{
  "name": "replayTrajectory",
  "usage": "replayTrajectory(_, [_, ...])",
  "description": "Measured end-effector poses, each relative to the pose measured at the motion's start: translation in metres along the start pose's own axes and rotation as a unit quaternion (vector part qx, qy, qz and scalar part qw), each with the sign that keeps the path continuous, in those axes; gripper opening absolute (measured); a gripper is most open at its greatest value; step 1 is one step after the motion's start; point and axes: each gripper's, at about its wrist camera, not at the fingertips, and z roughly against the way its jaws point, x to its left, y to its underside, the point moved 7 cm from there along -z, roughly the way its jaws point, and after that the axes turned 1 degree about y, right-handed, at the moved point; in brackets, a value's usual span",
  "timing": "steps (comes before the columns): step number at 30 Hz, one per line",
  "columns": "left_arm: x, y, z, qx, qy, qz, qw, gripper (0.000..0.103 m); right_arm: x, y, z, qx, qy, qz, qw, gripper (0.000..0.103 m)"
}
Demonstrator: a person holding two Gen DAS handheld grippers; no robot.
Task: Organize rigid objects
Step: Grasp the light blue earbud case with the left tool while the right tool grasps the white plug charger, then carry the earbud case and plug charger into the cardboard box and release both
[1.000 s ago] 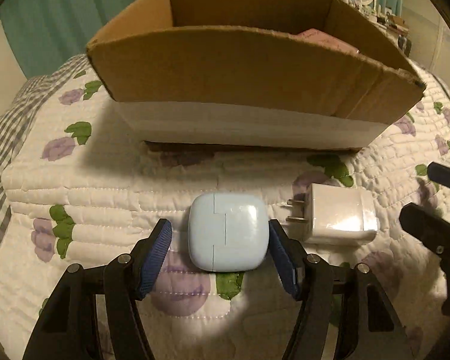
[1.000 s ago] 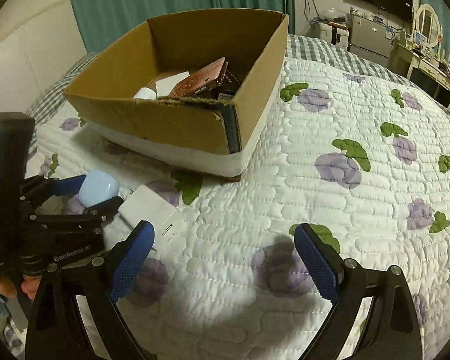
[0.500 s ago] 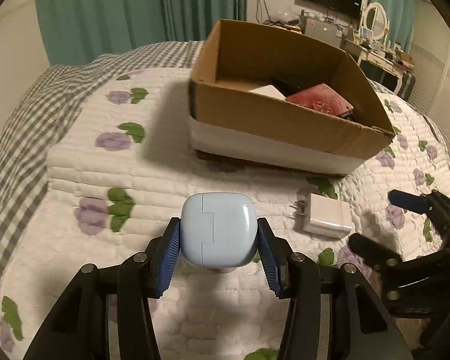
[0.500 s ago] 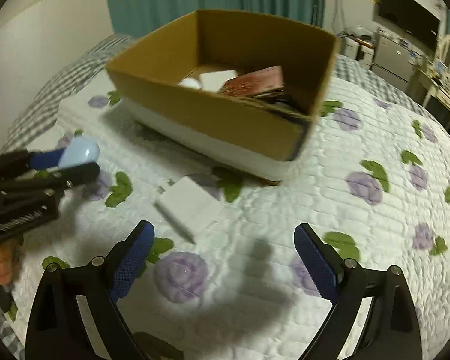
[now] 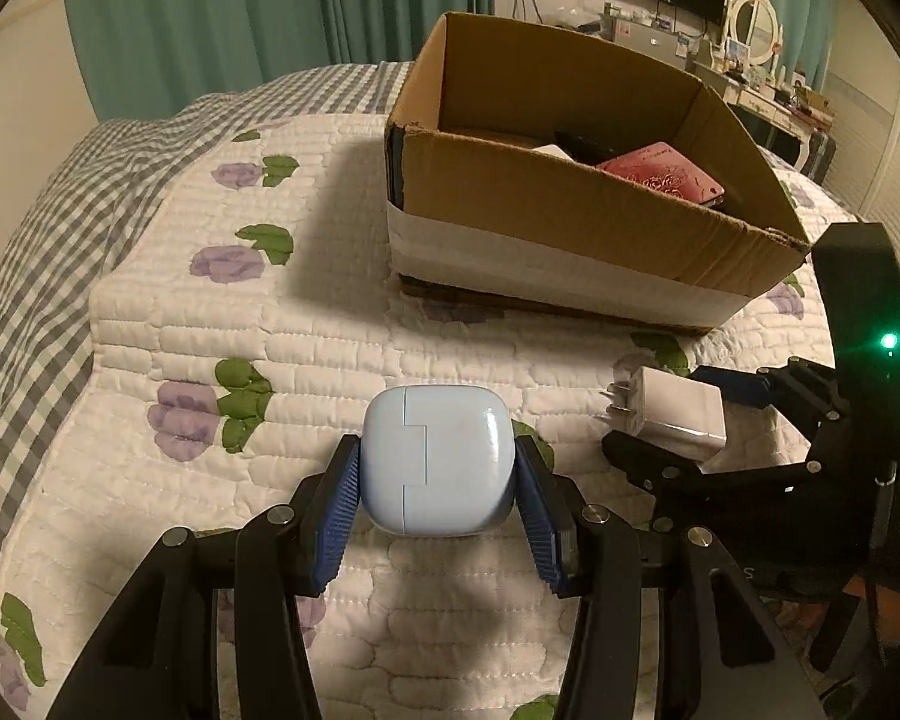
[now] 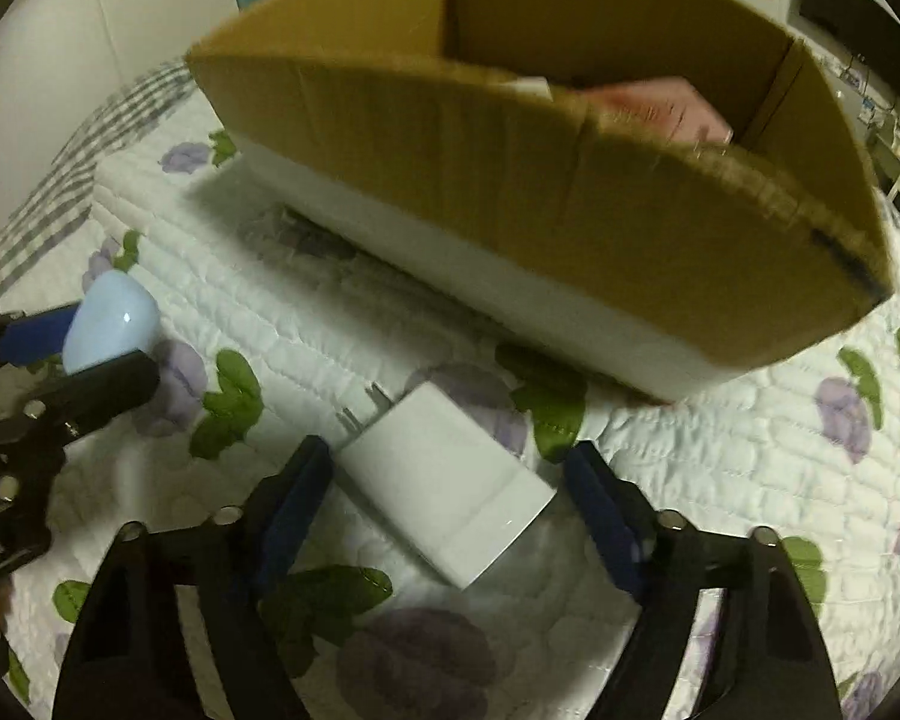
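Where quilted, glossy rounded case (image 5: 438,468)

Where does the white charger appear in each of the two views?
Left wrist view: white charger at the right, beside the right claw.
Right wrist view: charger at bottom centre, between the claw's fingers.
Shared landmark: cardboard box behind it.

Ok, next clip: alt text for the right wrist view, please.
The right gripper, jaws just closing, straddles a white plug-in charger block lying on a floral quilted bedspread; its pads are not yet pressing. Behind sits an open cardboard box; at left, the left gripper holds a pale blue rounded case.
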Motion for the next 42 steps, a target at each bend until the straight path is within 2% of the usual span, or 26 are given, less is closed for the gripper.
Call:
replayTrajectory(3, [-0.004,0.001,-0.002,0.003,-0.003,-0.006,1.0,0.05,-0.002,0.002,0.002,-0.008,-0.005,-0.003,1.0,0.064])
replayTrajectory(16, [-0.014,0.003,0.008,-0.002,-0.011,-0.012,0.9999,0.05,0.002,0.009,0.039,-0.041,0.02,0.011,0.999,0.064])
replayTrajectory(24, [-0.025,-0.005,0.049,-0.026,0.006,-0.011,0.9996,0.05,0.001,0.009,0.106,-0.08,0.039,0.023,0.996,0.064])
replayTrajectory(34, [-0.038,-0.048,0.113,-0.08,0.021,-0.016,0.9964,0.05,-0.003,-0.022,0.196,-0.149,0.079,0.026,0.985,0.064])
replayTrajectory(42, [-0.042,-0.099,0.124,-0.111,0.02,-0.034,0.9931,0.05,-0.012,-0.063,0.238,-0.196,0.09,0.026,0.976,0.064])
